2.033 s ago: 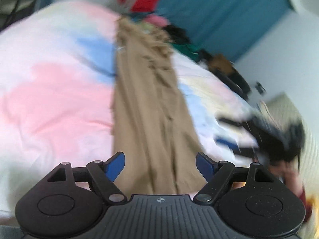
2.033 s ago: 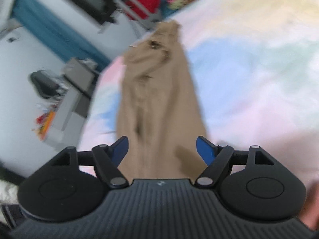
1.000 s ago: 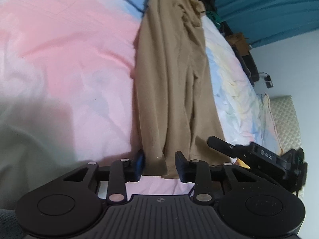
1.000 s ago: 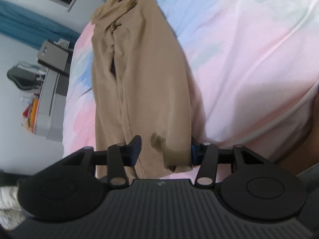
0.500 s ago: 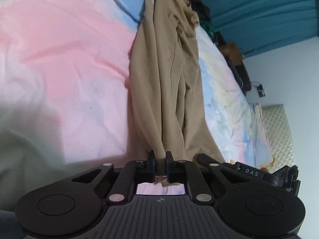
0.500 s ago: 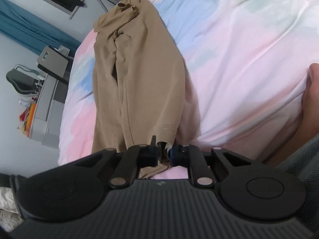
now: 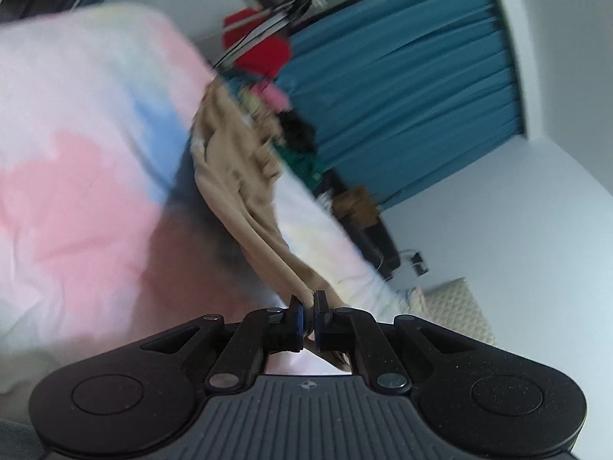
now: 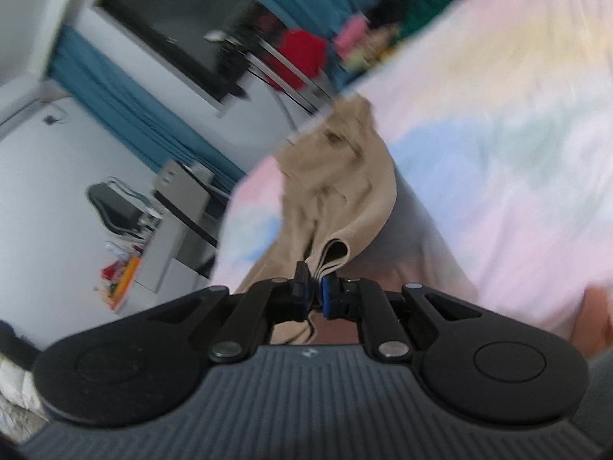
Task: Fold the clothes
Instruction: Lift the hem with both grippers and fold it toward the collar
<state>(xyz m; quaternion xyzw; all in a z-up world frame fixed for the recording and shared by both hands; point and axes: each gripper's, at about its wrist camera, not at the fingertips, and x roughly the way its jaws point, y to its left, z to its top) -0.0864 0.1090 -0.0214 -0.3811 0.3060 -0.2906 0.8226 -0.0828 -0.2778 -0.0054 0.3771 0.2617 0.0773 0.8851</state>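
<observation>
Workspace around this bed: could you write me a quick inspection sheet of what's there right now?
Surface: bed sheet in pastel pink, blue and yellow patches.
Job's things: tan garment, its near end lifted off the sheet, its far end lying on it.
Clutter: heap of red, pink and green clothes beyond the bed's far end.
Grippers: left gripper shut on the garment's hem; right gripper shut on folded layers of the hem.
Cables: thin dark lines near the red clothes, too blurred to identify.
Surroundings: teal curtain, grey drawer unit, dark screen on the wall.
</observation>
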